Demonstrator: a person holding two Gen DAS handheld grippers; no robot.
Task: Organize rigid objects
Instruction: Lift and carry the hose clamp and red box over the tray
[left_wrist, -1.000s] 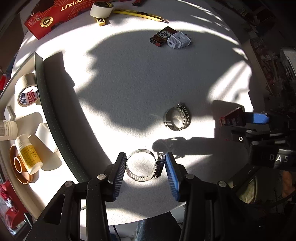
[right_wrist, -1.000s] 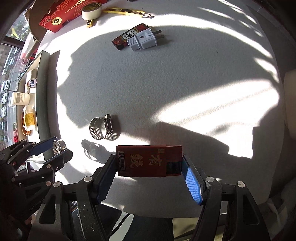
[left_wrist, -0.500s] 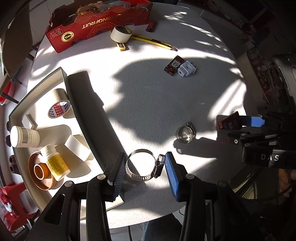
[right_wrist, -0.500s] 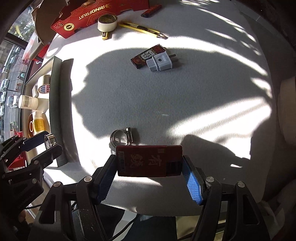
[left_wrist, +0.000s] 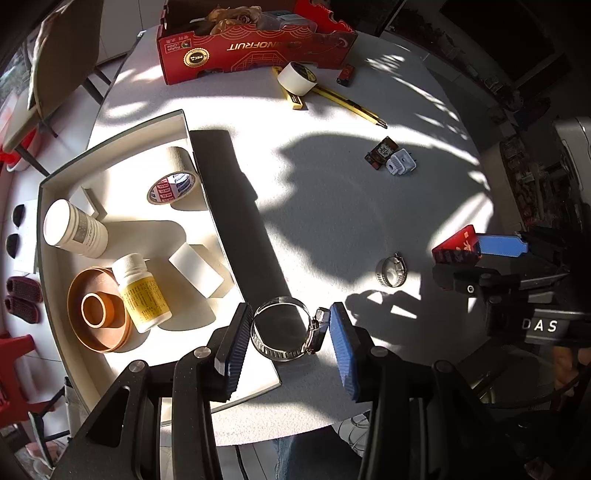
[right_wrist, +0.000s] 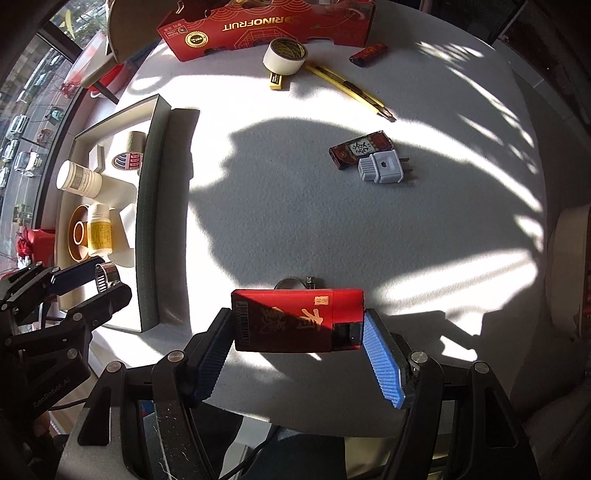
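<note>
Overhead, both grippers point down: left gripper (left_wrist: 291, 334) fingers clamp hose clamp (left_wrist: 284, 330); right gripper (right_wrist: 299, 341) fingers clamp red box (right_wrist: 295, 320).

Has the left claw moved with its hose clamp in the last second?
Yes. The left claw, gripping the hose clamp, rose and shifted toward the tray, away from the loose clamp.

Both cameras sit just behind their own claws and look steeply down on the white bench (left_wrist: 332, 192) from well above it. The left view hangs over the tray's (left_wrist: 110, 177) near edge; the right view is further right, mid-bench. Both take in the tray, the red box (right_wrist: 266, 26) at the far edge, and the other claw at the frame's side.
</note>
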